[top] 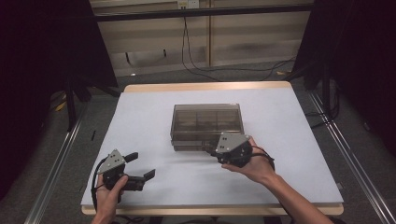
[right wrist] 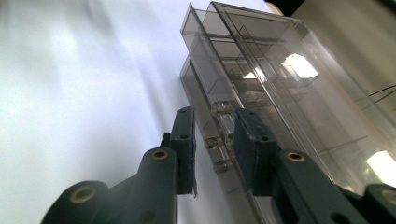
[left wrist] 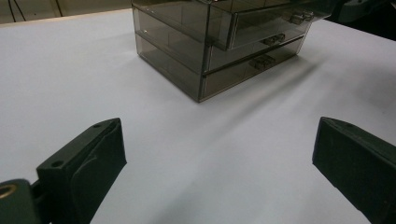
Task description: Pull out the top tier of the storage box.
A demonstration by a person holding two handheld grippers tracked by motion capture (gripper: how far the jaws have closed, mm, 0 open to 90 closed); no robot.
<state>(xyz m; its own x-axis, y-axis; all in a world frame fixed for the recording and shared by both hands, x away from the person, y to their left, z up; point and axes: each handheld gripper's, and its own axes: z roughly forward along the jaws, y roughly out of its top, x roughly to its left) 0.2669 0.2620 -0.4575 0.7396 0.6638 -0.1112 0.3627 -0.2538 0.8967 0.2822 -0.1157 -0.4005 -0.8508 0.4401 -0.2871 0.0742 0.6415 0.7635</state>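
Left gripper (top: 140, 168): jaws wide, empty, near the table's (top: 289, 121) front edge, well short of the drawer box (top: 206, 120). Right gripper (right wrist: 214, 140): jaws narrow, straddling a drawer handle (right wrist: 220, 140) at the box front, apparently not clamped. Judgement: top drawer slightly out; most pulling remains.

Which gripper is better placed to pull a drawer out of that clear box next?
Right. The right gripper is already at the drawer box, its jaws either side of a drawer handle. The left gripper sits wide open over bare table, well short of the box.
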